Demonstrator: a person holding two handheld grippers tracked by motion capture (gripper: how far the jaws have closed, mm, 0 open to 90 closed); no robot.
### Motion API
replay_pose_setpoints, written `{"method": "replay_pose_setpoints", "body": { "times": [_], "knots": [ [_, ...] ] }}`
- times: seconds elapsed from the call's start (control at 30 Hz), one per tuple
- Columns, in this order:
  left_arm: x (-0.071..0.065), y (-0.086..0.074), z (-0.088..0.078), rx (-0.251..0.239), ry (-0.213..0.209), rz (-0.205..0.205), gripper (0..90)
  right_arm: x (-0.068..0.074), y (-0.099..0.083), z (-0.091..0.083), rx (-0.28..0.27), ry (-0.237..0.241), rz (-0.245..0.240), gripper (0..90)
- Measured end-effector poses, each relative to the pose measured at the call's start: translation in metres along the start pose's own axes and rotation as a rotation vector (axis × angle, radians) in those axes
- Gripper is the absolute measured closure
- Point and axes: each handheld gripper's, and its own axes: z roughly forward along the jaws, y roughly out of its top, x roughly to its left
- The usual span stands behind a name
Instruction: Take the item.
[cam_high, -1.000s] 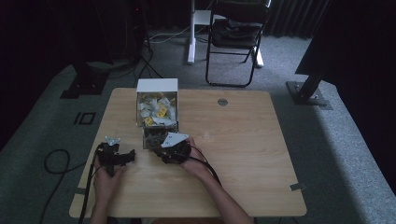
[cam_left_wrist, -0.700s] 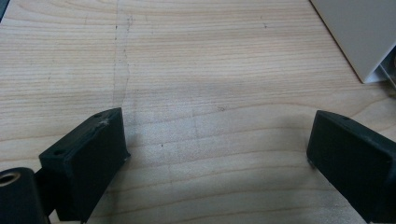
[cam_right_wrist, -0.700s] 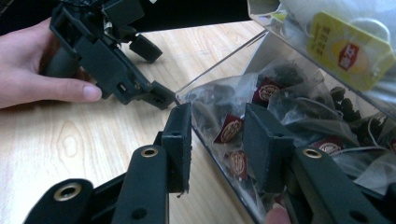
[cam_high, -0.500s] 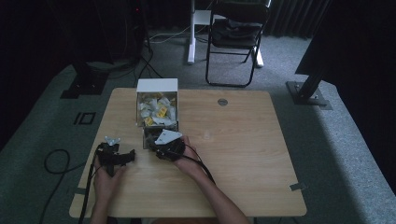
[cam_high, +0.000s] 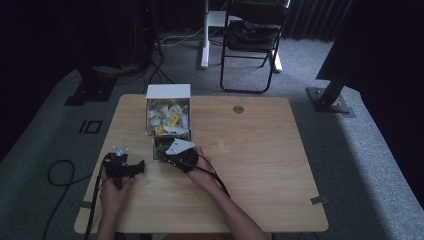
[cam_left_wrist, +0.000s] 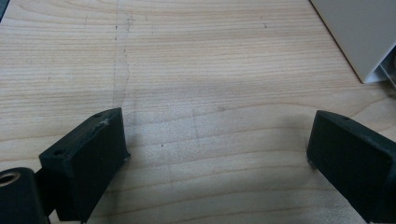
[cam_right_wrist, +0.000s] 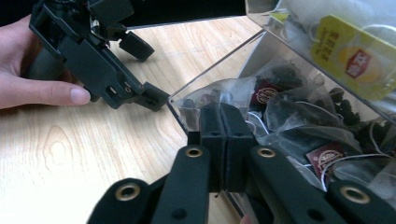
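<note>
Clear box with tea bags stands on the wooden table, toward its far-left part, with a white box at its far end. In the high view the clear box holds pale and yellow packets in the far section and darker bags in the near section.

Right gripper: jaws pressed together, no gap between them, tips at the near open edge of the clear box and in front of a dark tea bag with a red tag. Whether anything is pinched between the jaws cannot be told. A yellow-tagged packet lies higher in the box, behind the clear wall. In the high view the right gripper sits against the near end of the clear box, right hand behind it.

Left gripper: jaws wide apart, nothing between them, bare wood below. White box corner shows at upper right. In the high view the left gripper lies left of the clear box, apart from it, held by the left hand. Its cable trails off the table's left edge.
</note>
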Motion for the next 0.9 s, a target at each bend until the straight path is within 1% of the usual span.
{"method": "replay_pose_setpoints", "body": {
  "times": [0.13,0.4,0.5,0.7,0.9],
  "knots": [
    [0.0,0.0,0.0,0.001,-0.001,0.0,5.6,-0.001,0.0,0.0,-0.001,-0.002,0.007,90.0],
    [0.0,0.0,0.0,0.0,0.0,0.0,5.6,-0.004,0.001,-0.008,-0.029,0.004,0.04,90.0],
    [0.0,0.0,0.0,0.001,0.0,0.0,5.6,-0.005,0.001,-0.012,-0.037,-0.002,0.036,90.0],
    [0.0,0.0,0.0,0.0,0.0,0.0,5.6,-0.007,0.001,-0.02,-0.052,-0.016,0.048,90.0],
    [0.0,0.0,0.0,0.0,0.0,0.0,5.6,-0.008,0.0,-0.026,-0.062,-0.025,0.047,90.0]
  ]
}}
